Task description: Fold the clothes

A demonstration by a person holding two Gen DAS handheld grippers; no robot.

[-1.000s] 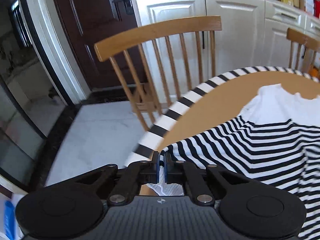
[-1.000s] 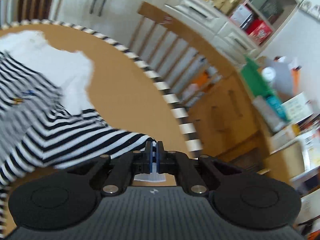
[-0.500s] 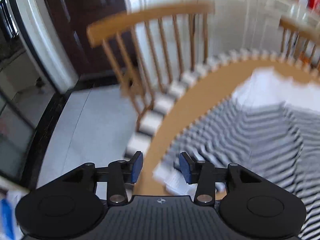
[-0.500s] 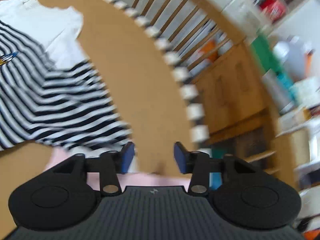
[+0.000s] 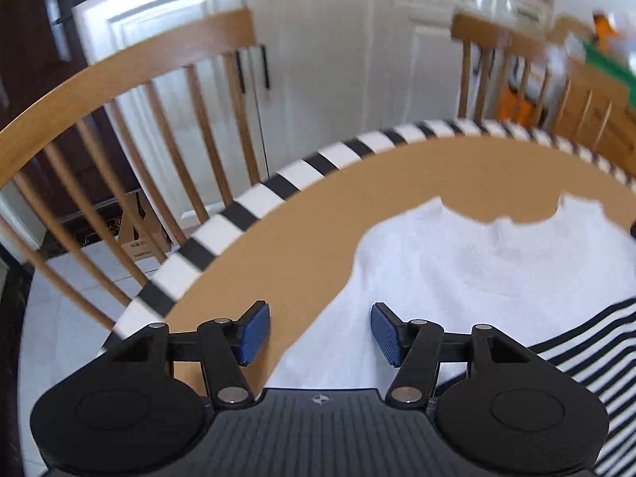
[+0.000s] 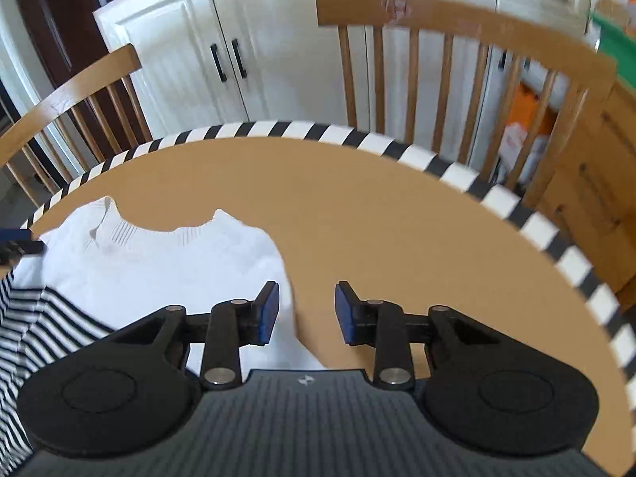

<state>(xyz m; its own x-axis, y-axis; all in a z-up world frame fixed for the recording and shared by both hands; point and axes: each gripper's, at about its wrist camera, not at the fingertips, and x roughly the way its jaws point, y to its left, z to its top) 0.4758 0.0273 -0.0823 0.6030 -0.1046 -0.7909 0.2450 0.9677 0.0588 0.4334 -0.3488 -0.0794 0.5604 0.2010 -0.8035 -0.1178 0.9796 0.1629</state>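
Left gripper (image 5: 320,332) just opened and right gripper (image 6: 307,312) narrowed slightly, both gaping empty over the striped shirt's (image 5: 469,270) white shoulders.

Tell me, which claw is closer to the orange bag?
Right. The right claw is over the shirt edge nearest the orange bag; the left claw over the opposite edge. Left jaws just opened, right's closed slightly; both empty.
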